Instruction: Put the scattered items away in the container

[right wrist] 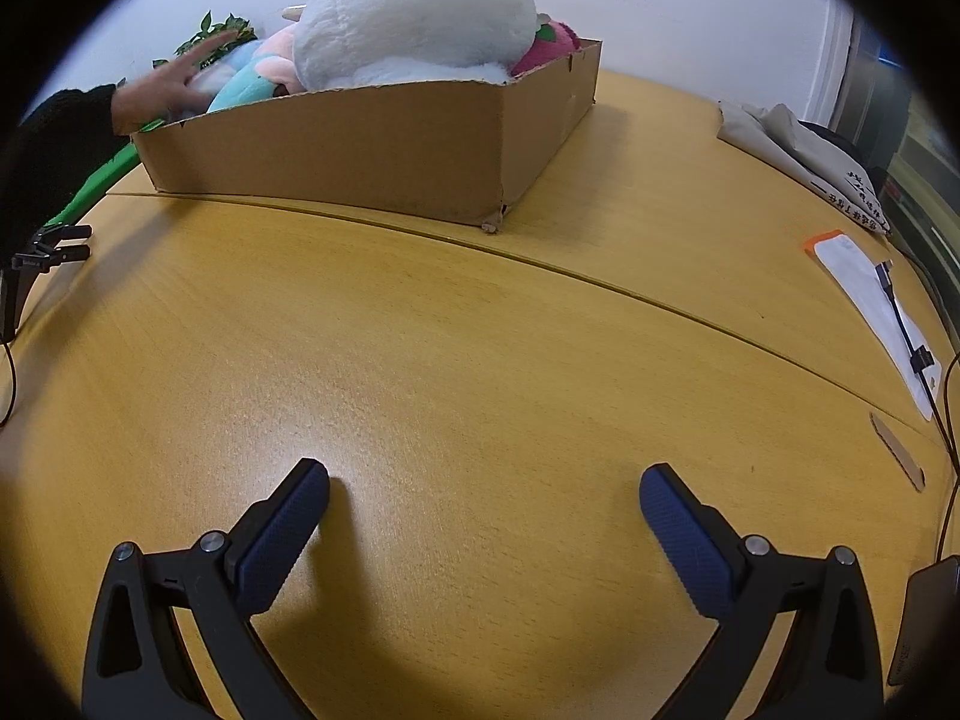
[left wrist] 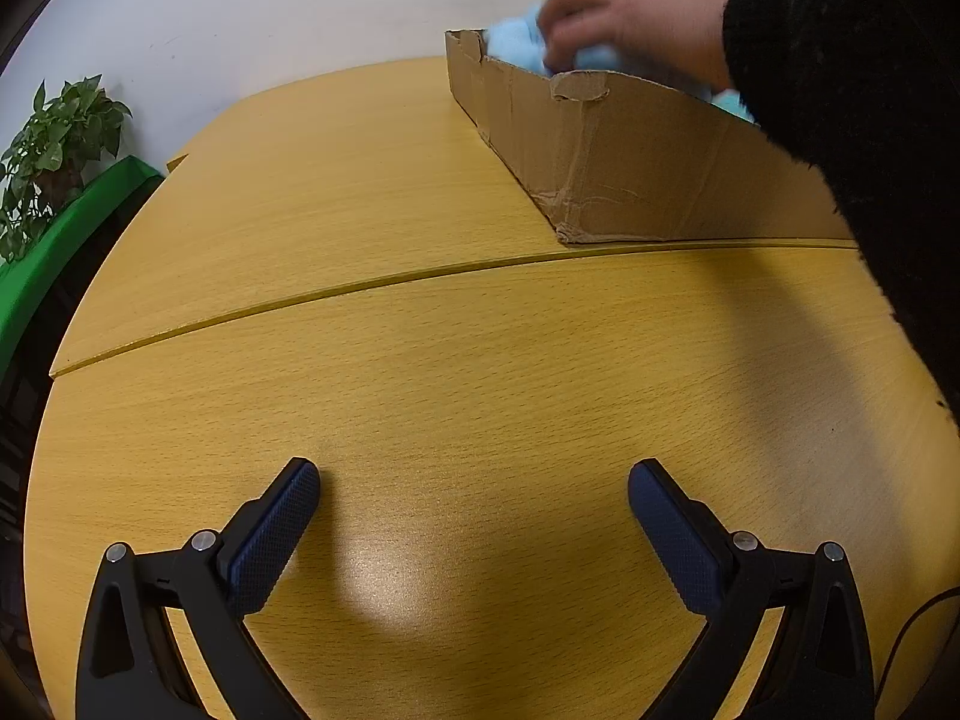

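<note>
A cardboard box (right wrist: 372, 144) stands at the far side of the wooden table (right wrist: 480, 360). It holds a big white plush toy (right wrist: 414, 18), a light blue and pink plush (right wrist: 252, 78) and a pink-red plush (right wrist: 549, 48). A bare hand (right wrist: 168, 87) in a black sleeve reaches into the box's left end. In the left wrist view the same box (left wrist: 600, 162) sits at the upper right, and the hand (left wrist: 630, 12) presses on the light blue plush (left wrist: 516, 42). My left gripper (left wrist: 474, 480) is open over bare table. My right gripper (right wrist: 483, 483) is open too, with nothing between its fingers.
A potted plant (left wrist: 54, 150) and a green ledge (left wrist: 72, 222) lie off the table's left edge. At the right are folded cloth (right wrist: 804, 150), a white pouch with an orange edge (right wrist: 864, 288), a cable (right wrist: 918, 360) and a wooden stick (right wrist: 897, 450).
</note>
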Tool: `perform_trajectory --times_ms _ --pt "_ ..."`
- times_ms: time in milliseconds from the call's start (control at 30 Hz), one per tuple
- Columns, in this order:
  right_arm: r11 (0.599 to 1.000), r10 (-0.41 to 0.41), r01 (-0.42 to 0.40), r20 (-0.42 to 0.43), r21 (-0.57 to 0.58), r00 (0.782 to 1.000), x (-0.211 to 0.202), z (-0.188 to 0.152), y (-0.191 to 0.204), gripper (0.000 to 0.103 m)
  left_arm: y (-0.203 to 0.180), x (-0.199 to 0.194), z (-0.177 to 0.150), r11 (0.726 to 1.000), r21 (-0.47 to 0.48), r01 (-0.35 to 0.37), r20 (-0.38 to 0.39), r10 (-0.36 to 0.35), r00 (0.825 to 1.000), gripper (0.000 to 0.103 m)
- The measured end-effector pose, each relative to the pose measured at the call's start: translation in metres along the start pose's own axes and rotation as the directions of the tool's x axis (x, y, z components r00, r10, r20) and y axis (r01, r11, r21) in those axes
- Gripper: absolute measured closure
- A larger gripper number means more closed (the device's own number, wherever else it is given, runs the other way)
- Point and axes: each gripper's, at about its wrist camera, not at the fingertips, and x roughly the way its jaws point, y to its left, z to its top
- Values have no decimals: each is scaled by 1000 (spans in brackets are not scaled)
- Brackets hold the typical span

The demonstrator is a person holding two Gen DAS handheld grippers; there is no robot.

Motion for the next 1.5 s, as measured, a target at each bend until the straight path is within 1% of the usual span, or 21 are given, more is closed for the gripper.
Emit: perform_trajectory --times_ms 1500 --pt "1000 -1 1 -1 6 1000 2 3 3 0 6 4 2 1000 -7 -4 0 4 1000 0"
